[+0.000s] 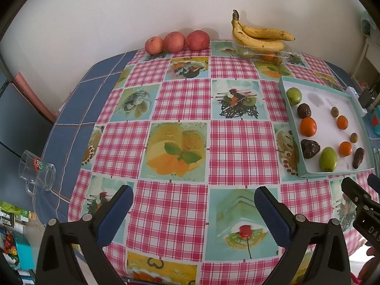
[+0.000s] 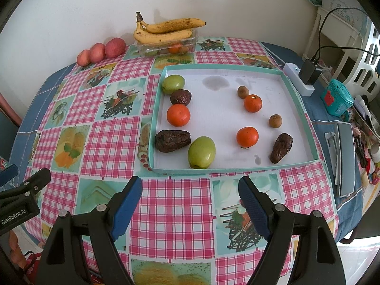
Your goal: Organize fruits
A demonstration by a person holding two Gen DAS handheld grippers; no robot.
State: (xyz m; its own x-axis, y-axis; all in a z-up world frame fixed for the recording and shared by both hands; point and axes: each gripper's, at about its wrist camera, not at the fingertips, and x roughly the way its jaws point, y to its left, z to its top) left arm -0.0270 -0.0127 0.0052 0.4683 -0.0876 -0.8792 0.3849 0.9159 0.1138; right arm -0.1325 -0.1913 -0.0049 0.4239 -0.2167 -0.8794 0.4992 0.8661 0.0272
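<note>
A shallow teal-rimmed white tray point(image 2: 301, 109) point(image 1: 283, 90) holds two green fruits point(image 2: 201, 152), three small oranges point(image 2: 178, 115), three dark dates point(image 2: 173, 140) and two small brown fruits point(image 2: 275, 120). At the wall lie three red apples point(image 1: 174, 41) and bananas point(image 2: 166, 29) on a clear plastic box point(image 2: 166, 46). My right gripper point(image 2: 190, 187) hovers open over the cloth, just in front of the tray, nothing between its blue pads. My left gripper point(image 1: 193, 196) is open over the middle of the checked tablecloth, left of the tray, holding nothing.
A glass mug point(image 1: 38, 169) lies near the table's left edge. Right of the tray are a white power strip with a charger point(image 2: 306, 73), a teal box point(image 2: 336, 98) and a phone point(image 2: 345, 159). A white wall backs the table.
</note>
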